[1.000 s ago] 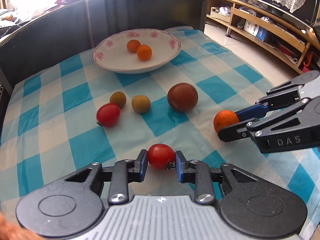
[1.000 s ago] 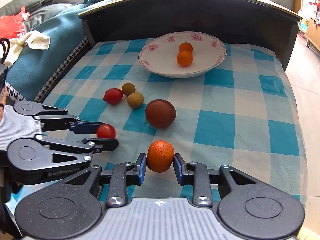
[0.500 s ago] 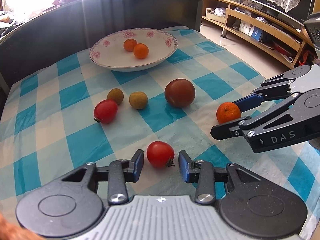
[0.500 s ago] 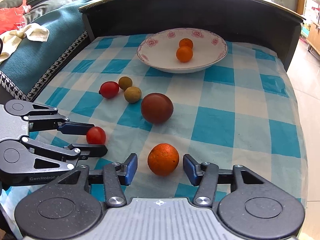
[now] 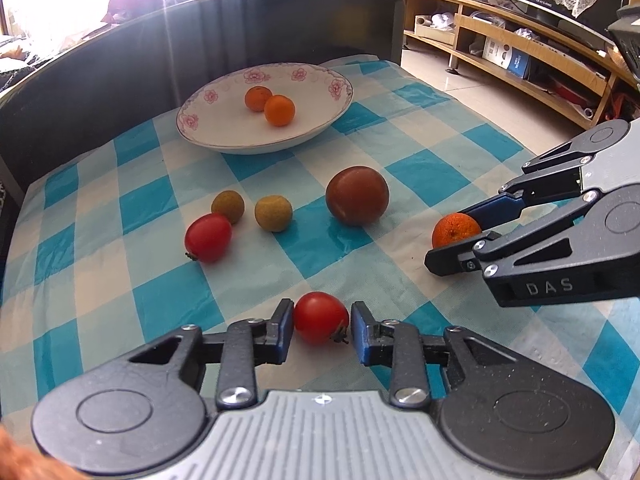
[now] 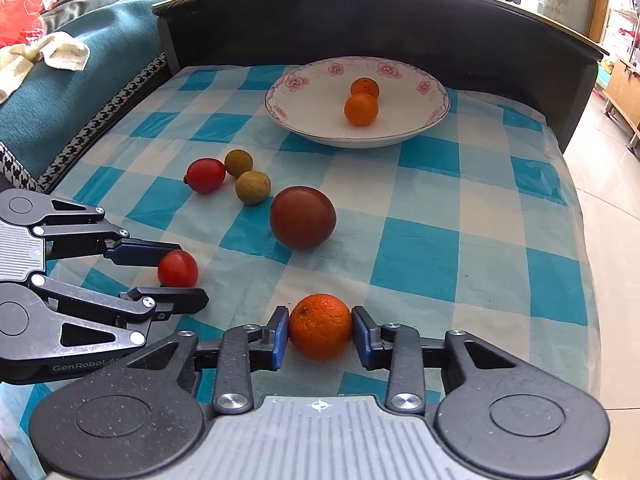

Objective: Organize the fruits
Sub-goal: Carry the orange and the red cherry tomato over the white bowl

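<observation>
My left gripper (image 5: 322, 322) is shut on a small red tomato (image 5: 321, 317) near the front of the checked cloth; it also shows in the right wrist view (image 6: 177, 268). My right gripper (image 6: 320, 332) is shut on an orange (image 6: 320, 326), seen from the side in the left wrist view (image 5: 455, 229). A white flowered plate (image 5: 224, 136) at the back holds two small oranges (image 5: 279, 109). Loose on the cloth lie a second red tomato (image 5: 208, 237), two brown-green round fruits (image 5: 273, 213) and a large dark red fruit (image 5: 357, 195).
A dark raised board (image 5: 120, 64) runs behind the plate. The blue-and-white cloth (image 6: 460, 216) ends at the right over a tiled floor (image 5: 480, 92). A wooden shelf unit (image 5: 532, 64) stands far right. A teal sofa cover (image 6: 60, 92) lies left.
Half a second ago both grippers stood open around their fruits; now both have closed on them, the left on the tomato and the right on the orange.
</observation>
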